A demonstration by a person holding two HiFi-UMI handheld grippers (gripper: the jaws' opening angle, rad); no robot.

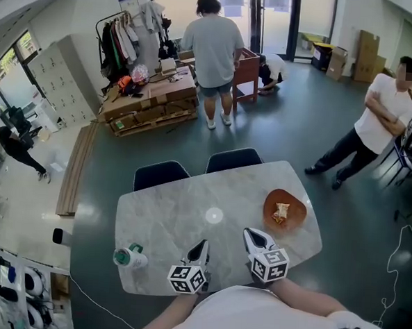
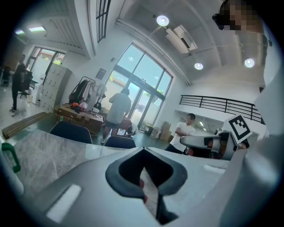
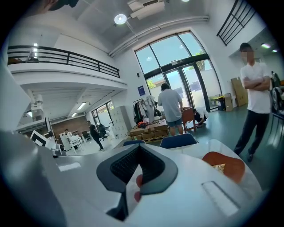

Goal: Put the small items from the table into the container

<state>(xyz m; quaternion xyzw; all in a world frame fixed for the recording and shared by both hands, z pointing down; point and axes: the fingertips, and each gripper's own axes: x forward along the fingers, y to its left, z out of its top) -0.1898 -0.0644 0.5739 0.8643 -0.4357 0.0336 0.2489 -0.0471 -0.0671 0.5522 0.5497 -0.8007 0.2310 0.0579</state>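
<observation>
An orange bowl [image 1: 285,209] stands on the right part of the marble table [image 1: 168,220], with pale small items [image 1: 281,213] inside it. My left gripper [image 1: 199,250] hovers over the table's near edge, its jaws shut with nothing between them. My right gripper [image 1: 254,238] is just right of it, short of the bowl, also shut and empty. In the left gripper view the left gripper [image 2: 143,153] shows its tips meeting. In the right gripper view the right gripper [image 3: 139,148] is closed, and the orange bowl [image 3: 224,166] lies ahead to the right.
A bottle with a green cap [image 1: 129,258] lies at the table's near left corner. Two dark chairs [image 1: 160,173] stand at the far side. One person [image 1: 214,56] stands beyond the table, another person [image 1: 375,122] stands at the right with arms folded.
</observation>
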